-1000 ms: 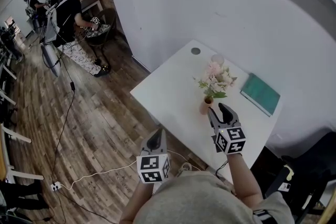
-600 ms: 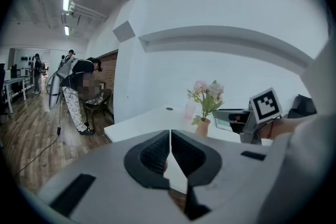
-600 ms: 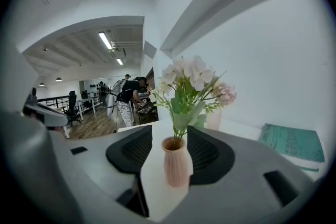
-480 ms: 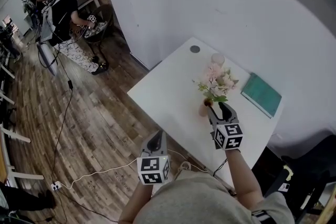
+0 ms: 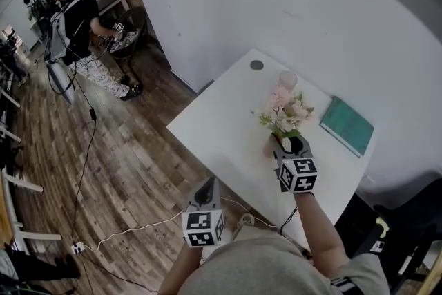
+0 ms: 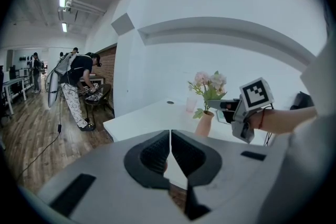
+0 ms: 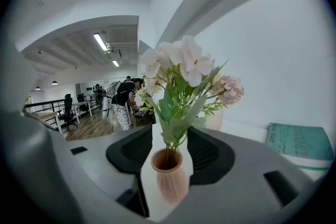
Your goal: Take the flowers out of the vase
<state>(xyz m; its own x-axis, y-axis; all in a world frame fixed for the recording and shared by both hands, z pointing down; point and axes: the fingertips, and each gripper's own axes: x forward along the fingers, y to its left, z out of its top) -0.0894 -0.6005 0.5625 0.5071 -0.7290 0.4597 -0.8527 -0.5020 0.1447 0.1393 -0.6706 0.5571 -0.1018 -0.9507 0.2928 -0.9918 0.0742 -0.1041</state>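
Observation:
A small pink vase [image 5: 268,146] stands on the white table [image 5: 221,128] and holds pink and white flowers [image 5: 284,109] with green leaves. My right gripper [image 5: 291,144] is level with the vase's mouth and open. In the right gripper view the vase [image 7: 171,177] and the flower stems [image 7: 169,144] stand between the two fingers, and the pads do not touch them. My left gripper [image 5: 206,187] hangs off the table's near edge, over the floor. Its fingers [image 6: 157,152] are shut with nothing between them. The left gripper view shows the vase [image 6: 204,124] ahead and to the right.
A teal book [image 5: 347,125] lies on the table to the right of the flowers, and a pale cup [image 5: 286,79] stands behind them. A round cable hole [image 5: 257,65] is at the far corner. People stand by a chair [image 5: 128,38] at the far left. A white cable [image 5: 124,231] lies on the wood floor.
My right gripper has moved forward, from just short of the vase to astride its mouth and the stems. The left gripper has sunk a little.

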